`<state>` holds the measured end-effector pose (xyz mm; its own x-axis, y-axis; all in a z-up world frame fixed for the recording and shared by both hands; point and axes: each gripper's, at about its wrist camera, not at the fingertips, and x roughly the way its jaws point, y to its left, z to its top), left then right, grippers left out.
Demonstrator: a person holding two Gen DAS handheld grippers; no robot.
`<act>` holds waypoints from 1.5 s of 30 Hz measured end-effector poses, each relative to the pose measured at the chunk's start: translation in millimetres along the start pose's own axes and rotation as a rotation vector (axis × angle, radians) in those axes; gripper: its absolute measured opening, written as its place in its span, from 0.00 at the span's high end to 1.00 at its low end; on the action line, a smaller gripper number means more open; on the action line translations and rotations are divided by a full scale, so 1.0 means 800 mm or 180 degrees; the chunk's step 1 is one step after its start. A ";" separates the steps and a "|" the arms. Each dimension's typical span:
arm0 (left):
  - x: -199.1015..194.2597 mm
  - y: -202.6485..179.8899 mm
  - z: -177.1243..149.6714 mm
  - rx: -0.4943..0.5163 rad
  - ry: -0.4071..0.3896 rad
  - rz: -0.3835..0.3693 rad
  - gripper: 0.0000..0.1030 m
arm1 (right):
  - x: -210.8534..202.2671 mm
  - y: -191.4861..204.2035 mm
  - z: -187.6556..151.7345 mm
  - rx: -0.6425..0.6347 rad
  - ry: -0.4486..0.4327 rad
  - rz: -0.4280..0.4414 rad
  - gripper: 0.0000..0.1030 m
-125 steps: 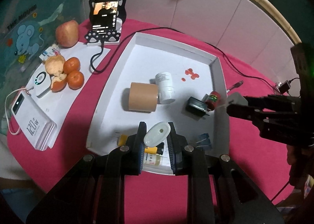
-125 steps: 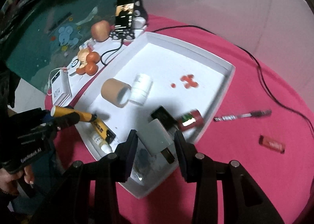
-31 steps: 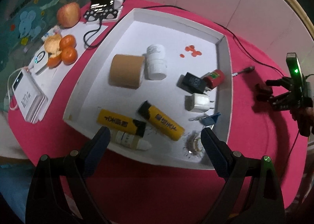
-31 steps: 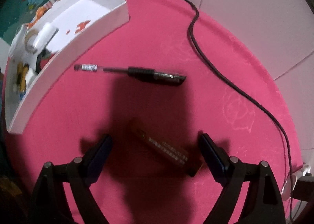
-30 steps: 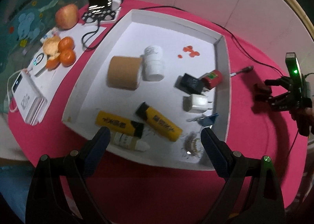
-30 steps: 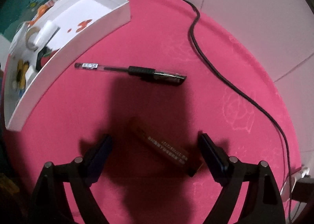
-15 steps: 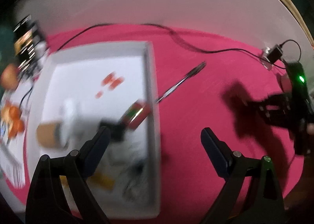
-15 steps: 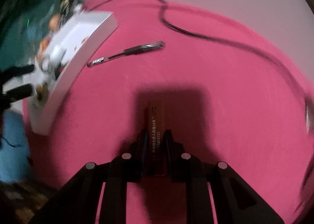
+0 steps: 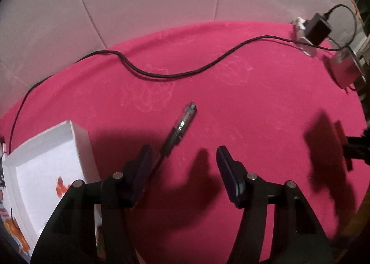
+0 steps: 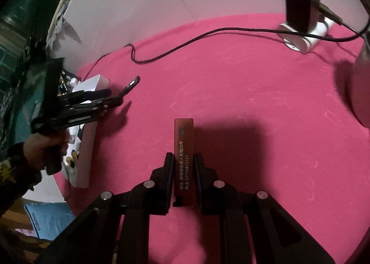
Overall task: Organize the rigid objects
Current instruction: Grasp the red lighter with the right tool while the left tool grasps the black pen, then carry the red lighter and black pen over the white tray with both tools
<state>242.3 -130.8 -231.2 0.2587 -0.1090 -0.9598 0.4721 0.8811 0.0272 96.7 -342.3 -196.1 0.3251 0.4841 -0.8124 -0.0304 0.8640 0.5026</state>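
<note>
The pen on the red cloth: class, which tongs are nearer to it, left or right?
Left. The left tongs stand open over the pen, whose near end lies by one finger. The right tongs are well off to the side, shut on a lighter.

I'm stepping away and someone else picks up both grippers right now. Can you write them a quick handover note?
Right gripper: shut on the red lighter, above the pink cloth.
Left gripper: fingers have just been closing, not yet pressing anything; the pen lies on the cloth, its near end by the left-hand finger, not held.
White tray: at the left, beside the pen; its contents are mostly out of view.
Done: lighter picked up.
Left: put the lighter in the tray, then probably grasp the pen and add it too.
</note>
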 end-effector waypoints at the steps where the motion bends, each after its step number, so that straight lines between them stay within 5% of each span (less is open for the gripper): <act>1: 0.004 0.001 0.003 0.0007 0.0021 0.0016 0.43 | -0.001 -0.003 0.000 0.0020 -0.0006 0.0010 0.85; 9: 0.030 0.010 0.010 0.0067 0.0189 0.0031 0.45 | -0.004 -0.005 0.000 0.0079 0.0008 0.0064 0.85; 14: 0.026 0.007 0.008 0.0061 0.0207 0.0045 0.90 | -0.009 -0.001 0.001 0.0060 -0.0005 0.0109 0.85; 20: 0.021 0.013 -0.011 -0.0306 0.0198 -0.0222 0.91 | -0.010 0.014 0.004 0.0032 -0.0049 0.0174 0.85; 33: -0.060 -0.035 -0.051 -0.0348 -0.0251 -0.0670 0.91 | -0.011 0.043 0.000 0.0015 -0.0113 0.0173 0.85; 45: -0.135 0.006 -0.110 -0.0620 -0.0577 -0.0631 0.91 | 0.005 0.121 -0.009 -0.0228 -0.0051 0.0215 0.85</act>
<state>142.2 -74.2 -152.2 0.3321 -0.3518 -0.8752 0.3628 0.9041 -0.2258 88.2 -255.9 -153.2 0.3352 0.5397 -0.7723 -0.1200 0.8375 0.5331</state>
